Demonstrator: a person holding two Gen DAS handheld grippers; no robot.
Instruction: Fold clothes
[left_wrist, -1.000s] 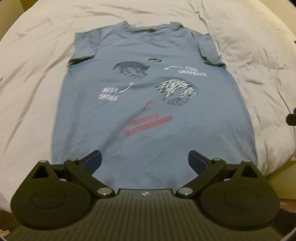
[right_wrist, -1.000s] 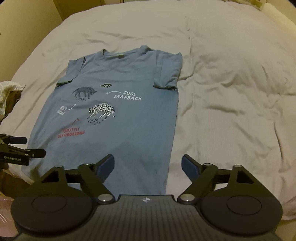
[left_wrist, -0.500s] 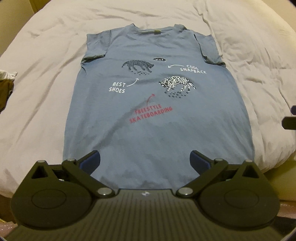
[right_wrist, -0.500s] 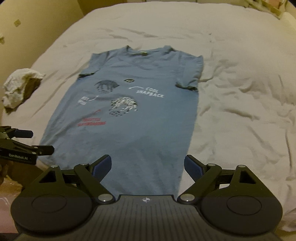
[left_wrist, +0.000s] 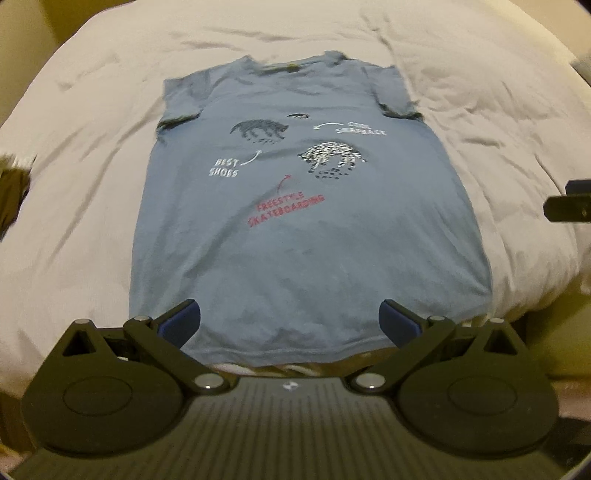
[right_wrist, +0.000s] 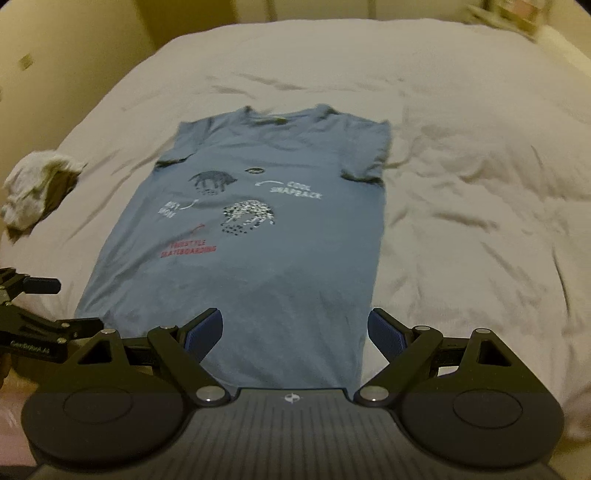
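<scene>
while both grippers' fingers gape empty, the t-shirt (left_wrist: 306, 236) hem hides behind the left gripper (left_wrist: 290, 325).

You see one blue T-shirt (left_wrist: 306, 236) laid flat and face up on the white bedcover (left_wrist: 85, 206), collar toward the far end and hem (left_wrist: 284, 354) nearest you at the bed's near edge. It lies unfolded, body spread smooth, with both short sleeves (right_wrist: 369, 155) folded in against the sides. The chest print shows a dark animal, a spotted animal, white lettering with curved arrows, and red lettering reading "FREESTYLE SKATEBOARDING" (left_wrist: 286, 209). A small tag marks the inside of the collar (right_wrist: 279, 119). In the right wrist view you find the shirt (right_wrist: 258, 258) lying left of the bed's middle.
</scene>
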